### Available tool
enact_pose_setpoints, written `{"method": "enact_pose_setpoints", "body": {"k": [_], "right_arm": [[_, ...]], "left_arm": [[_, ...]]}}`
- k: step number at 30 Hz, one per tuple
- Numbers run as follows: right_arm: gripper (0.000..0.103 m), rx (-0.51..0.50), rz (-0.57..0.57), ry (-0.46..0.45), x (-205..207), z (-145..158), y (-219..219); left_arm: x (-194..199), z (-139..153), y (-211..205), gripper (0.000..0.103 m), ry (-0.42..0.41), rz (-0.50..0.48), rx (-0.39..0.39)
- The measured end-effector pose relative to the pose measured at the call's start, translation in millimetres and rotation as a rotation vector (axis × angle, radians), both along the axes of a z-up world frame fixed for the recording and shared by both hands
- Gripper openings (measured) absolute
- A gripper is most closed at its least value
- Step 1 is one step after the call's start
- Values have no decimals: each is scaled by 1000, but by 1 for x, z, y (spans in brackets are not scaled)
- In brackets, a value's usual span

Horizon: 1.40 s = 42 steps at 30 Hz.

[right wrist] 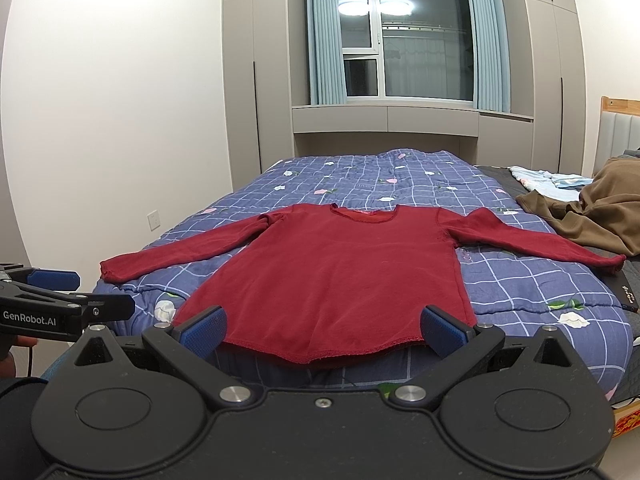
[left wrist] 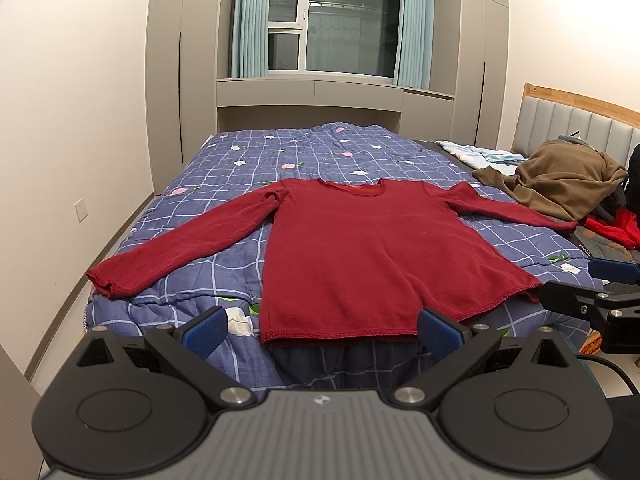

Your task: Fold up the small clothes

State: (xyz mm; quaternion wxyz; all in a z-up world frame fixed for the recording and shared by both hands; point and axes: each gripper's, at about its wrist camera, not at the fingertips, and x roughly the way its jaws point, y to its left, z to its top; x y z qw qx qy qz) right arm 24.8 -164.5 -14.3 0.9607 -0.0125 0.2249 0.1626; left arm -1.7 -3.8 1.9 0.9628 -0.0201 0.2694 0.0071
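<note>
Red knit, long-sleeved: a sweater (left wrist: pixel 372 252) (right wrist: pixel 340 280) lying flat and face up on the blue checked quilt (left wrist: pixel 320 152) (right wrist: pixel 360 176), neck toward the window (left wrist: pixel 340 20) (right wrist: pixel 404 40), both sleeves spreading out to the sides, hem hanging just over the near edge of the bed. Nothing serving as a container anywhere. Lying on the right side of the bed, near the padded headboard (left wrist: pixel 580 120): a heap of brown clothing (left wrist: pixel 560 184) (right wrist: pixel 600 212), a pale blue cloth (left wrist: pixel 480 154) (right wrist: pixel 552 178) behind it, and a bright red garment (left wrist: pixel 616 228) just beside the right cuff. Nothing covering the sweater or standing between it and the claws. Hovering level in front of the hem, the left gripper (left wrist: pixel 320 334), jaws spreading wide, blue pads (left wrist: pixel 206 332) apart and gripping nothing. Hovering alongside to its right, the right gripper (right wrist: pixel 324 330), likewise gaping wide and holding nothing, pointing at the middle of the hem. Showing at the edge of each view, the neighbouring gripper (left wrist: pixel 592 292) (right wrist: pixel 52 300).
</note>
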Motion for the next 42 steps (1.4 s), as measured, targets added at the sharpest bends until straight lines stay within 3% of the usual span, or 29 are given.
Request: {"method": "enact_pose_setpoints", "body": {"k": [23, 31, 42], "right_arm": [[103, -1, 6, 13, 2, 1, 4], [103, 9, 22, 125, 25, -3, -6], [103, -51, -106, 255, 77, 10, -8]], "left_arm": [[1, -2, 2, 103, 8, -1, -5], [12, -6, 9, 103, 77, -4, -23], [68, 9, 21, 103, 102, 5, -43]]}}
